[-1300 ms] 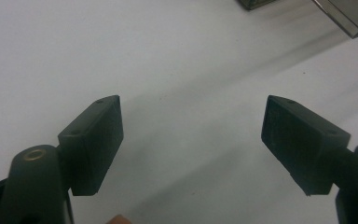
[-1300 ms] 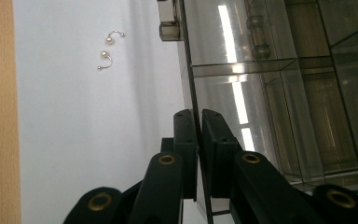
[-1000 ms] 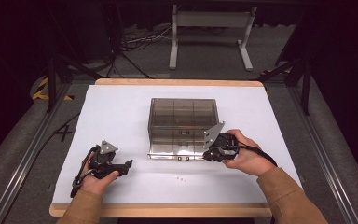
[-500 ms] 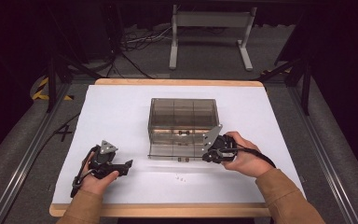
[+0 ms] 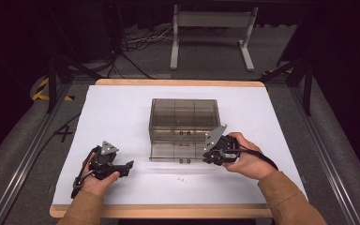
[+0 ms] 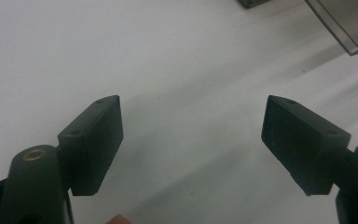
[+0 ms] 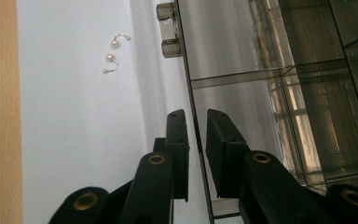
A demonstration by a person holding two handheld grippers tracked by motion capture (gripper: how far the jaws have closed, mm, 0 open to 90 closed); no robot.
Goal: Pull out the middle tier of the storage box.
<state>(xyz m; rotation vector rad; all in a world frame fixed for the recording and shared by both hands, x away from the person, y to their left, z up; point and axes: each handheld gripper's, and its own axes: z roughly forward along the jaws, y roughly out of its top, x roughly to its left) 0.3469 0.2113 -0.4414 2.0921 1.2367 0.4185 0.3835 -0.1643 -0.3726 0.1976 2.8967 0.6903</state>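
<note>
Drawer front (image 7: 193, 100) edge between just-opening right tool (image 7: 196, 122) jaws, pearl earrings (image 7: 113, 51) nearby, left tool (image 6: 193, 135) wide open, empty.

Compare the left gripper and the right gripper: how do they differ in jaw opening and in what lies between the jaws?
The left gripper has wide-open jaws over bare white table; the right gripper has narrow jaws that have just been opening, astride the clear box's front panel edge. Both are black, two-jawed and hand-held.

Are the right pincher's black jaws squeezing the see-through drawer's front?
Apart. In the right gripper view the right gripper straddles the drawer front's thin edge, with slim gaps showing; its jaws have just been opening.
</note>
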